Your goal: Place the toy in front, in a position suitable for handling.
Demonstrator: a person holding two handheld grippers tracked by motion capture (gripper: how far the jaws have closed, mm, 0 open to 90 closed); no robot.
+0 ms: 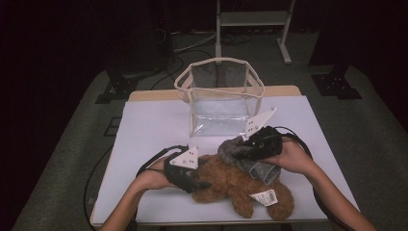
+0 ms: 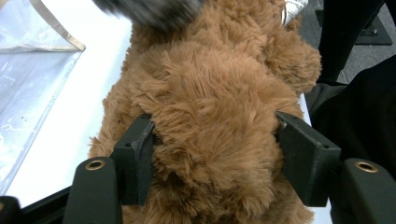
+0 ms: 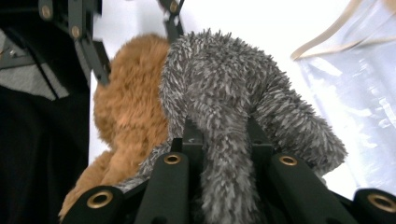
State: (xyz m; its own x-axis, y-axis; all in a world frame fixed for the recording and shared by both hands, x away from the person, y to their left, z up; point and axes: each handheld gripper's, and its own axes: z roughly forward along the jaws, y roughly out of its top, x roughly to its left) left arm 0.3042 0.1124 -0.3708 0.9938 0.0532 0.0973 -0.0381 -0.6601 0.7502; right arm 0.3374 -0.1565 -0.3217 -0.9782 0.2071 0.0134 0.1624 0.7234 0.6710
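A brown plush bear (image 1: 235, 185) with a white label (image 1: 265, 197) lies on the white table top near its front edge. My left gripper (image 1: 199, 185) comes in from the left, and in the left gripper view its jaws (image 2: 212, 154) press into the bear's fur (image 2: 210, 107) from both sides. My right gripper (image 1: 245, 151) is above the bear's upper end, shut on a grey fuzzy cloth (image 1: 260, 168). In the right gripper view the grey cloth (image 3: 219, 93) is pinched between the jaws (image 3: 224, 135) and droops over them, with the bear (image 3: 126, 107) behind it.
A clear plastic bag with beige trim (image 1: 219, 103) stands open-topped at the middle back of the table (image 1: 154, 125). It shows as a clear wall at the left (image 2: 28, 79) and at the right (image 3: 355, 84). Cables trail off the table's front corners.
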